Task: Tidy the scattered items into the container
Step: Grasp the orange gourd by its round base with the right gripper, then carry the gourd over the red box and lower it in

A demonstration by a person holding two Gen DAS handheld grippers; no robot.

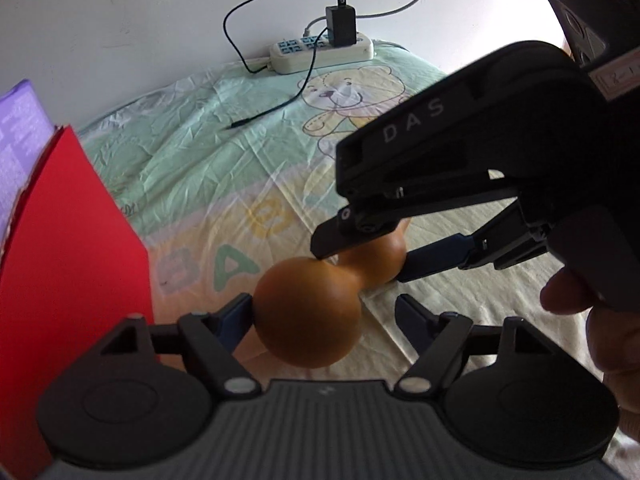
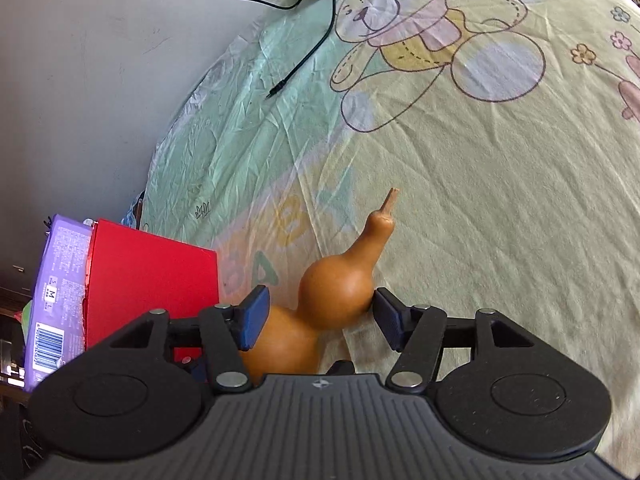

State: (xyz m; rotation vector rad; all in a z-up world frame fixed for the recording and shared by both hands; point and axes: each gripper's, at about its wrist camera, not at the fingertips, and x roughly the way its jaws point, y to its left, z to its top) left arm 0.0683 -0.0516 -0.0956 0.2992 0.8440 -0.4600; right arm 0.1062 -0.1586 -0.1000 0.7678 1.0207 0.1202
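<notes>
Orange gourd (image 2: pixel 336 292) lies on the bedsheet (image 2: pixel 500 200) beside the red box (image 2: pixel 152 276). Both the left gripper (image 1: pixel 324 312) and right gripper (image 2: pixel 320 312) straddle it, jaws apart, not clamped. Risk: smooth, rounded skin may slip or roll on closing.

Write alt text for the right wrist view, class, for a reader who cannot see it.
A brown gourd lies on a bear-print sheet between the open fingers of the right gripper, its stem pointing away. A red box stands to the left; a black cable trails across the sheet beyond.
</notes>
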